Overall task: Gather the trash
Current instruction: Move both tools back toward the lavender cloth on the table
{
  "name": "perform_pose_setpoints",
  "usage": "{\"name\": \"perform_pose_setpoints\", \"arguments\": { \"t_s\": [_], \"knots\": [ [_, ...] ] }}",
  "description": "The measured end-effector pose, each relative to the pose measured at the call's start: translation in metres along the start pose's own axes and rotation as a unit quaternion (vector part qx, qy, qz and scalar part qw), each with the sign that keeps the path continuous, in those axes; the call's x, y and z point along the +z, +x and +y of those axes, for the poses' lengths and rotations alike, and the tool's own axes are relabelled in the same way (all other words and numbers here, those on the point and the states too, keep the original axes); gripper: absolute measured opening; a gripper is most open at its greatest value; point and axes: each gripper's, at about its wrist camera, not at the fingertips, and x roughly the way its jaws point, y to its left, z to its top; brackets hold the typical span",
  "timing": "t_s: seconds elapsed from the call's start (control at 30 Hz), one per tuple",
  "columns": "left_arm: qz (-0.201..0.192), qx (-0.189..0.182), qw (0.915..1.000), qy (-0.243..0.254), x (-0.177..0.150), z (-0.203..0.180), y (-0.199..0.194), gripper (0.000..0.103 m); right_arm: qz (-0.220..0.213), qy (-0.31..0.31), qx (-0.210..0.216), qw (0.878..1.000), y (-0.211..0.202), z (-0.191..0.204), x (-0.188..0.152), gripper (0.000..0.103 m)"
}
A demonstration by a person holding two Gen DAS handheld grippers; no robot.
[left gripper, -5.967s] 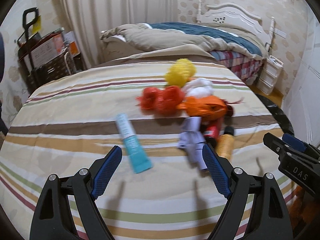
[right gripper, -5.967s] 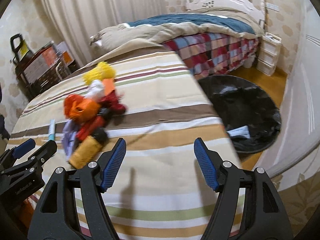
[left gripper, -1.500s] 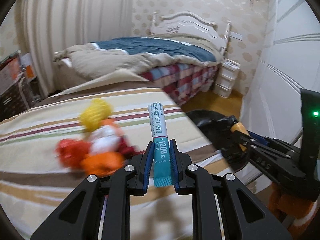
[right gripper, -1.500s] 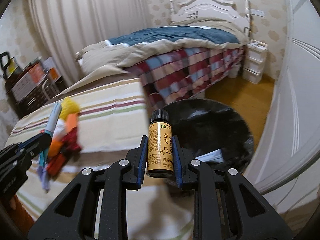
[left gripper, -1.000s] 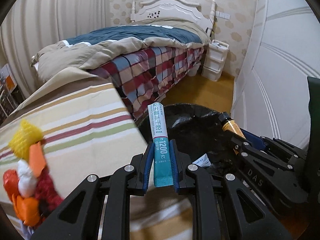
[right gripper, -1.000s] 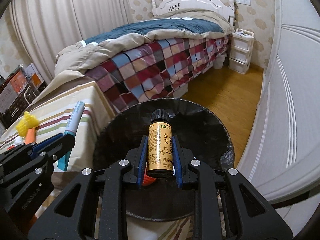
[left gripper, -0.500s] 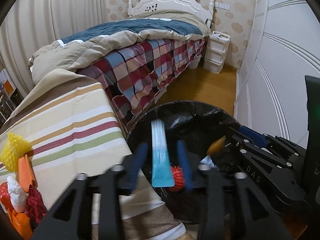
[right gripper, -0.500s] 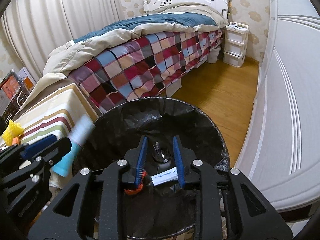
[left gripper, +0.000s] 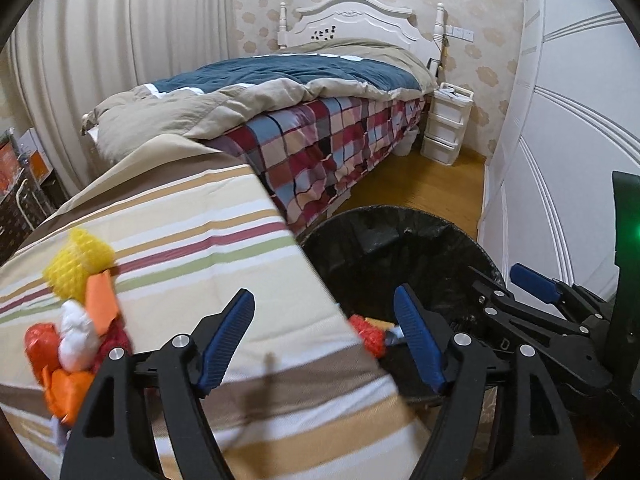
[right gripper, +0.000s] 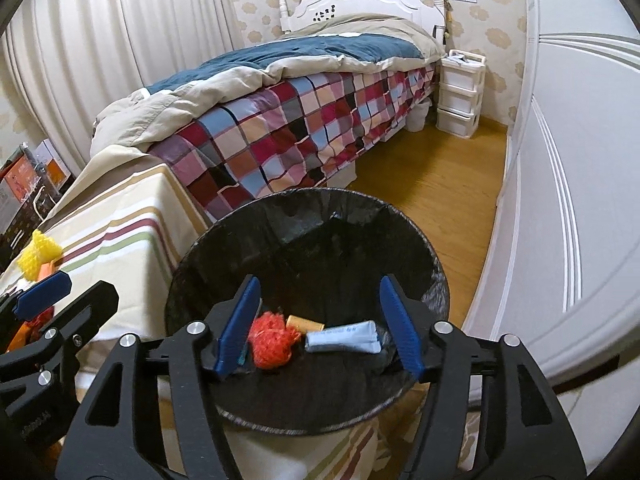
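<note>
Two hand-held grippers opening, empty, left (left gripper: 324, 340), right (right gripper: 318, 328), over trash bin (right gripper: 400, 216)

A glossy, crinkled black plastic liner (right gripper: 304, 216) fills the bin; inside lie a rough red-orange mesh ball (right gripper: 272, 340) and a smooth pale-blue plastic tube (right gripper: 344, 337); the striped tablecloth (left gripper: 224, 240) is matt woven cloth; both grippers, left (left gripper: 324, 340) and right (right gripper: 318, 324), are matt black plastic with ribbed blue pads and shiny metal screws; the floor (right gripper: 440, 184) is smooth, lightly glossy wood; the checked bedspread (right gripper: 304, 136) looks soft and matt; a yellow foam net (left gripper: 78, 258) looks coarse.
</note>
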Motion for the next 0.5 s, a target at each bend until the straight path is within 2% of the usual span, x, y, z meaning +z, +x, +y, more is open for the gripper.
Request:
{"name": "perform_pose_setpoints", "arguments": {
  "t_s": [0.27, 0.5],
  "knots": [
    [-0.001, 0.013, 0.9996, -0.024, -0.024, 0.027, -0.032, 0.073, -0.005, -0.011, 0.013, 1.000, -0.033, 0.024, -0.020, 0.073],
    [0.004, 0.034, 0.9982, -0.049, -0.051, 0.059, -0.056, 0.074, -0.013, -0.029, 0.036, 0.999, -0.057, 0.053, -0.033, 0.075]
  ]
}}
